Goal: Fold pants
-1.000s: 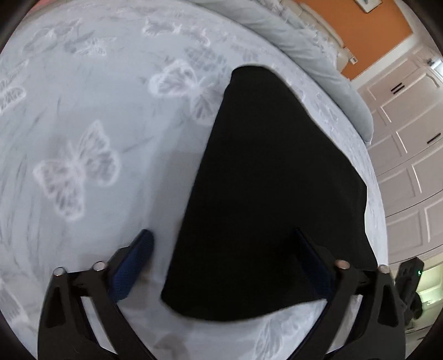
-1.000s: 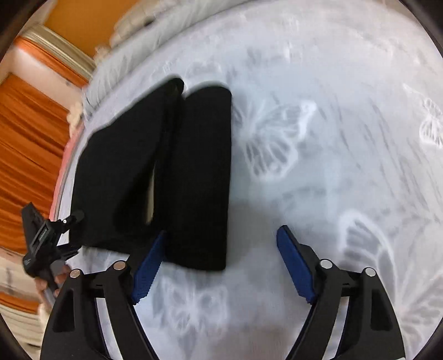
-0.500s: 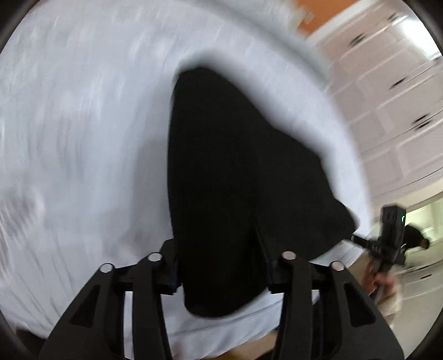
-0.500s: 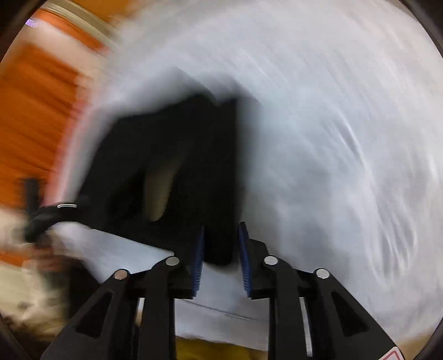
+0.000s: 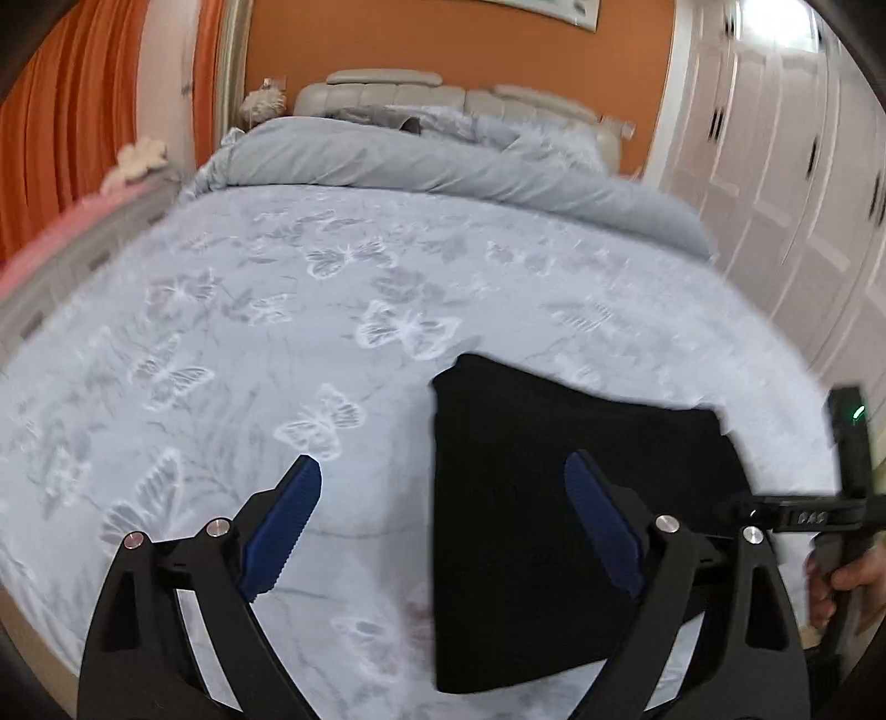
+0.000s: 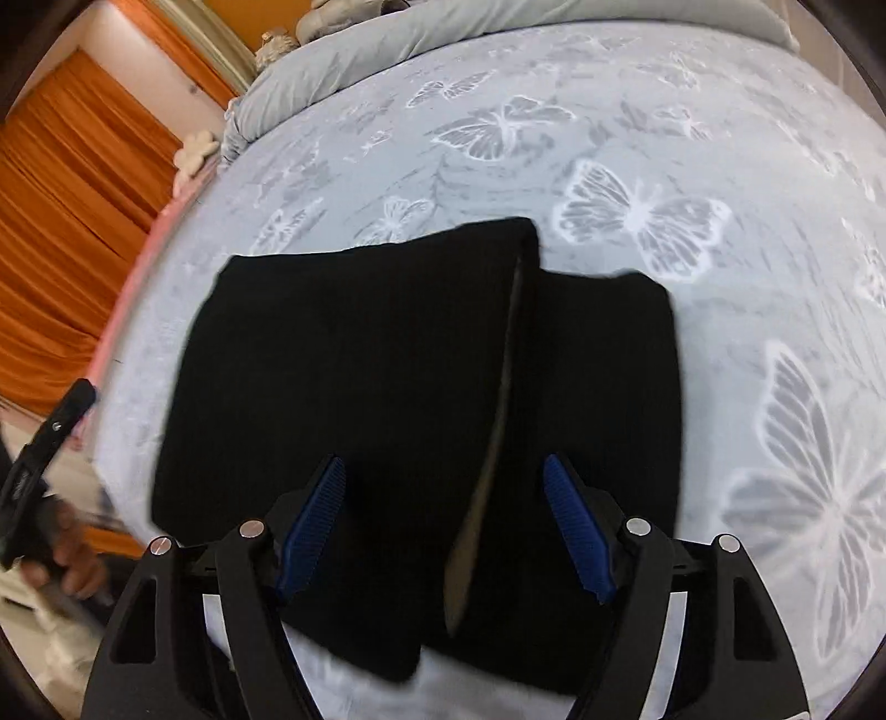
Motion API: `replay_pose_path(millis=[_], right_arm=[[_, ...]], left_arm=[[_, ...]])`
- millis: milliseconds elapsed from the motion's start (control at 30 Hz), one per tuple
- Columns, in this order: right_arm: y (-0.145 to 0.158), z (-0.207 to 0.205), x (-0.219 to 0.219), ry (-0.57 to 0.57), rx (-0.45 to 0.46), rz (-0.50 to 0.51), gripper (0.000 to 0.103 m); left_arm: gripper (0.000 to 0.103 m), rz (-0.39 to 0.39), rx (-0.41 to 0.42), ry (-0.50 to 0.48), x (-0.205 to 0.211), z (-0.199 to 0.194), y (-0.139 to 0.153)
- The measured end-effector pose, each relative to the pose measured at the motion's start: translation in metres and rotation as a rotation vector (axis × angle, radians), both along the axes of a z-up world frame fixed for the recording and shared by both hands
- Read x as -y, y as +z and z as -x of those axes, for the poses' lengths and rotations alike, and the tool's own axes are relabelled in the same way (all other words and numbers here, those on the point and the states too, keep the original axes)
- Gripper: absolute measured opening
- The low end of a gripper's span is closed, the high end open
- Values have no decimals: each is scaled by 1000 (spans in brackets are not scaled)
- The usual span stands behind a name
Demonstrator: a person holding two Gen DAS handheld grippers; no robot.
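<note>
Right wrist view, nearest first: the right tool hovers with its blue pads spread wide and nothing between them, just above the near part of the black pants. The pants lie folded in layers at the near edge of the bed, their nearest part seeming to reach over that edge. A pale seam or gap runs between an upper layer and a narrower part showing on the right, so the layers do not line up exactly. Further off, the butterfly-print sheet runs bare to the rolled grey duvet at the head of the bed.

From the left wrist view, the left tool is likewise wide open and empty, its right finger over the pants and its left finger over bare sheet. The other handle and hand show at the right edge of that view.

Risks, as I judge them: the uneven layers may splay further if only the top one is pinched; a grip on the overhanging part could drag the stack off the bed; black fabric hides the edges, so a tool may catch the wrong layer.
</note>
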State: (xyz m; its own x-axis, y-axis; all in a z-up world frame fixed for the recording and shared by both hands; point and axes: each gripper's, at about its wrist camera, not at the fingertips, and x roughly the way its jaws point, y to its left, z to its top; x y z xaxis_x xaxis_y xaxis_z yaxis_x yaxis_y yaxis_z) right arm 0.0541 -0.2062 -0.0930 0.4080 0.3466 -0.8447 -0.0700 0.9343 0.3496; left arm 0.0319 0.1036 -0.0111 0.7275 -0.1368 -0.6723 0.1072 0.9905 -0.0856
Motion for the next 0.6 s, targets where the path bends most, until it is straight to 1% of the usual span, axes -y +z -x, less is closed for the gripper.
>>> replay_pose_path(millis=[33,67,100,133,200,233,267,333,367,400,467,500,533,567,600], right_arm=[[1,-1,-4,13,19,23,31],[4,-2,-10,27,32,24,26],[10,-5,-5,22,48,13,21],[25,0,-5,31,89,-5,18],[59,18,1,53,182,-43,17],[65,24,6,50,197,-41,17],[63,27,13,33,186,-6,17],[22,18,27,-31,33,168,20],[4,13,28,-36,-33,229,20],[10,15,29,-63,-4,223,27],[43,19,25,-107,93,234,40],[65,20,17,-138,193,256,56],[82,17,4,-113,254,245,58],[89,14,-4,-74,271,222,58],[95,2,-24,7,272,164,58]], left_arm=[[89,-35,-17,26,-1,-4,-4],[89,-50,-31,47,-1,-8,-6],[89,-56,-45,68,-5,-9,-11],[89,-43,-63,84,-9,-13,-13],[91,-10,-93,98,-20,-16,-17],[92,-3,-99,102,-22,-16,-17],[92,-3,-102,107,-25,-15,-19],[92,-25,-110,106,-27,-14,-23],[92,-41,-115,104,-26,-15,-25],[92,-56,-118,104,-26,-16,-27],[92,-70,-116,106,-27,-16,-28],[93,-68,-118,107,-27,-15,-28],[94,-59,-119,103,-27,-15,-28],[95,-54,-122,102,-27,-17,-27],[95,-52,-124,99,-26,-18,-27]])
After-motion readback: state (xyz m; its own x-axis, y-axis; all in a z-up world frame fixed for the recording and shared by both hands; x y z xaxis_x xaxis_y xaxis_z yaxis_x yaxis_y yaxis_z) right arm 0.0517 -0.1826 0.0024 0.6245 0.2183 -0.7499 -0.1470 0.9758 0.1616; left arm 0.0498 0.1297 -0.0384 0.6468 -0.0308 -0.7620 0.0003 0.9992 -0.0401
